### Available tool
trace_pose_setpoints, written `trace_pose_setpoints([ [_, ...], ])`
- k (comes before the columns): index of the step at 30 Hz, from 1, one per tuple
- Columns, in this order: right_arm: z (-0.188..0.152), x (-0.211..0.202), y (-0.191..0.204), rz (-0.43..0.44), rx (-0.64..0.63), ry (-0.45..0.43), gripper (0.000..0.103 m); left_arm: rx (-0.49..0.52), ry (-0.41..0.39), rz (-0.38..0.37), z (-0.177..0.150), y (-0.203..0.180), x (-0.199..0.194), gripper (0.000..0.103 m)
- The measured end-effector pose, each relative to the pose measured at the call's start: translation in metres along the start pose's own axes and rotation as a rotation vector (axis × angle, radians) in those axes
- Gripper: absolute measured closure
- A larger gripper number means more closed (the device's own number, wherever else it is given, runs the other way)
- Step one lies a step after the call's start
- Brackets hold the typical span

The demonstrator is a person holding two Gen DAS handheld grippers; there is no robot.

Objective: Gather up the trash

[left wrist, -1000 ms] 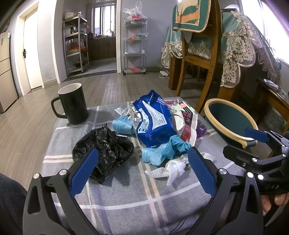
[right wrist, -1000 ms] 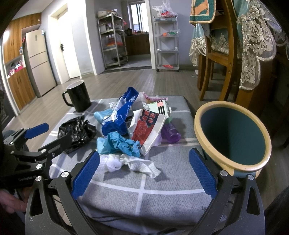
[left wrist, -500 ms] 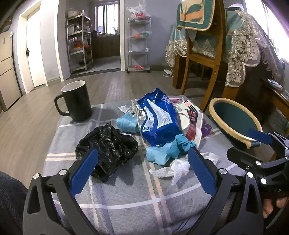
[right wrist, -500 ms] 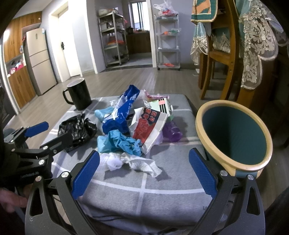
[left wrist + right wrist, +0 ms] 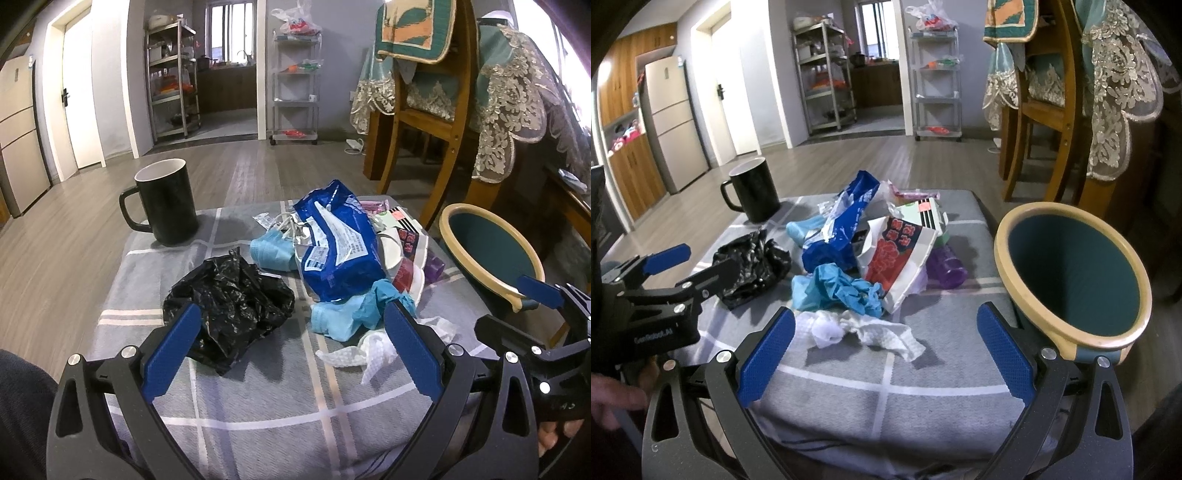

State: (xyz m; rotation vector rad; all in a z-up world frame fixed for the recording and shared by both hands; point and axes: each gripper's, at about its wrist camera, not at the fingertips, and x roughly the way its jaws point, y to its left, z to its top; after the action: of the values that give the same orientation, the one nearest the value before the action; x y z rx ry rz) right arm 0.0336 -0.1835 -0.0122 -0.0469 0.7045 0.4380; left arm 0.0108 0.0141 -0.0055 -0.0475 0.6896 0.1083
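White tissue (image 5: pixel 864 330) between right tool (image 5: pixel 884 352) pads

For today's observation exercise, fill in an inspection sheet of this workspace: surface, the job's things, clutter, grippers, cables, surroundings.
Surface: grey checked cloth over a low stand.
Job's things: black plastic bag, blue wrapper, blue gloves, white tissue, red-printed packet, purple bottle; green bin at the right edge, nothing visible inside.
Clutter: black mug, upright.
Grippers: left gripper and right gripper both open, holding nothing.
Cables: nothing seen on the surface.
Surroundings: wooden chair, metal shelves, fridge.
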Motion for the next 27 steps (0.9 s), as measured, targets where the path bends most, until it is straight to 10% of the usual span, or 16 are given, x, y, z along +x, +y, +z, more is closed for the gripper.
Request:
trace_pose_setpoints([
  [27, 0.008, 0.013, 0.012, 0.026, -0.021, 0.075, 0.007, -0.016, 0.245, 0.080, 0.010, 0.043, 0.059, 0.019],
])
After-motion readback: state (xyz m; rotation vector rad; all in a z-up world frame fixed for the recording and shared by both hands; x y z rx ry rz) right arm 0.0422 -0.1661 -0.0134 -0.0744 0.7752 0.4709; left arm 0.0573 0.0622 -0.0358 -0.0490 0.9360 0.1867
